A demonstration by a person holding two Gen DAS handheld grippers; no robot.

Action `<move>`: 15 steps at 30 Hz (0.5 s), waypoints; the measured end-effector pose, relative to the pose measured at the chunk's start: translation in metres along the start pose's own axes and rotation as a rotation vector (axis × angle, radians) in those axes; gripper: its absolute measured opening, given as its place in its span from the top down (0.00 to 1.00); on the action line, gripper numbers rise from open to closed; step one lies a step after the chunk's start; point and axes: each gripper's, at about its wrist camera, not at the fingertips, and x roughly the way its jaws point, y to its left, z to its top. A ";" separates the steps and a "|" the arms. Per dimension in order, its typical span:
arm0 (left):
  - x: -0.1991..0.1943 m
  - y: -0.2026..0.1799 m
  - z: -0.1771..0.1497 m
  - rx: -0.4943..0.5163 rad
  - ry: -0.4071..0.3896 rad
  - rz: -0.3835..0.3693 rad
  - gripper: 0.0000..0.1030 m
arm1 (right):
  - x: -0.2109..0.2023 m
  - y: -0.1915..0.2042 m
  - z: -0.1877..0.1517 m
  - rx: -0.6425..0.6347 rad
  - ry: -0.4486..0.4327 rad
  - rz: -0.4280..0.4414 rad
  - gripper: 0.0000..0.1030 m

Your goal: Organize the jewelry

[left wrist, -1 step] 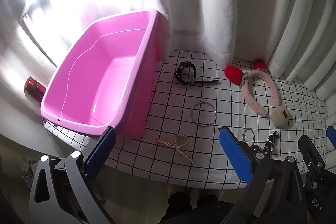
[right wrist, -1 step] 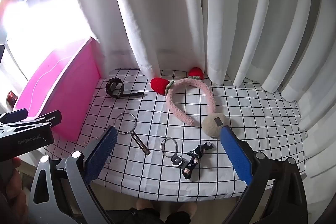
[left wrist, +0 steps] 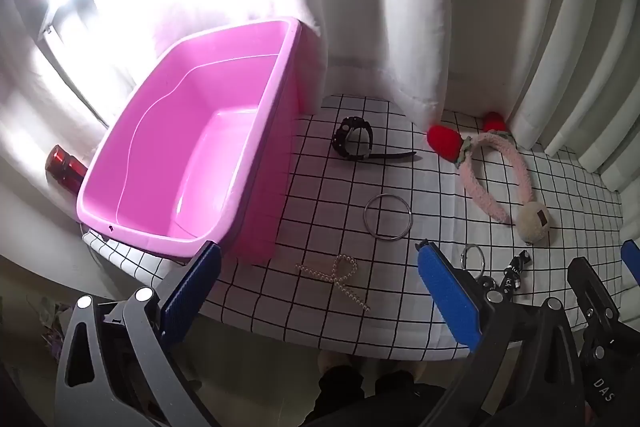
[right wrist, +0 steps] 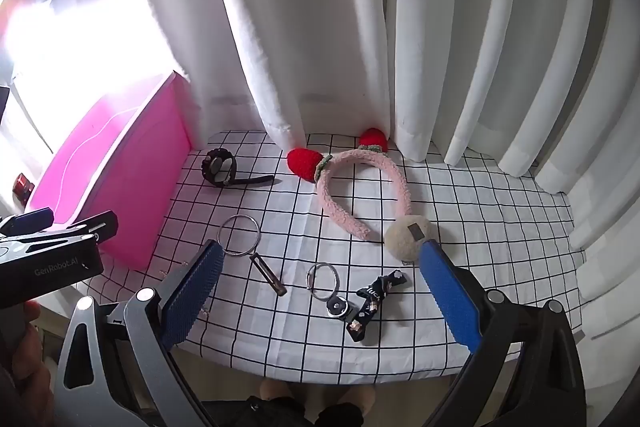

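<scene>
An empty pink bin (left wrist: 192, 163) stands at the left of a white grid cloth (left wrist: 320, 219); its side shows in the right wrist view (right wrist: 132, 187). On the cloth lie a black watch (left wrist: 354, 143), a silver bangle (left wrist: 387, 215), a pearl bow clip (left wrist: 340, 277), a pink strawberry headband (right wrist: 360, 187), a cream pom-pom (right wrist: 408, 237), a key ring with a black strap (right wrist: 348, 301) and a thin bar clip (right wrist: 268, 273). My left gripper (left wrist: 320, 291) is open above the pearl clip. My right gripper (right wrist: 320, 291) is open above the key ring. Both are empty.
White curtains (right wrist: 400, 47) hang behind the table. A red canister (left wrist: 64, 169) lies left of the bin. The table's front edge (left wrist: 340, 343) runs under both grippers. Bright window glare fills the upper left.
</scene>
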 end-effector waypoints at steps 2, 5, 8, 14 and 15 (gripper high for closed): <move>0.000 0.000 0.000 -0.001 -0.003 0.002 0.06 | -0.001 0.001 0.001 0.002 -0.006 0.004 0.09; -0.002 0.000 -0.001 -0.004 -0.011 0.008 0.06 | -0.002 0.001 0.002 -0.001 -0.006 0.003 0.09; -0.006 -0.002 -0.005 -0.005 -0.016 0.013 0.06 | -0.003 0.001 0.003 -0.003 -0.005 0.003 0.09; -0.004 0.006 -0.001 -0.019 -0.008 0.009 0.06 | -0.004 0.002 0.001 -0.010 -0.010 0.003 0.09; -0.004 0.006 0.000 -0.020 -0.009 0.011 0.06 | -0.003 0.005 0.003 -0.009 -0.008 0.000 0.09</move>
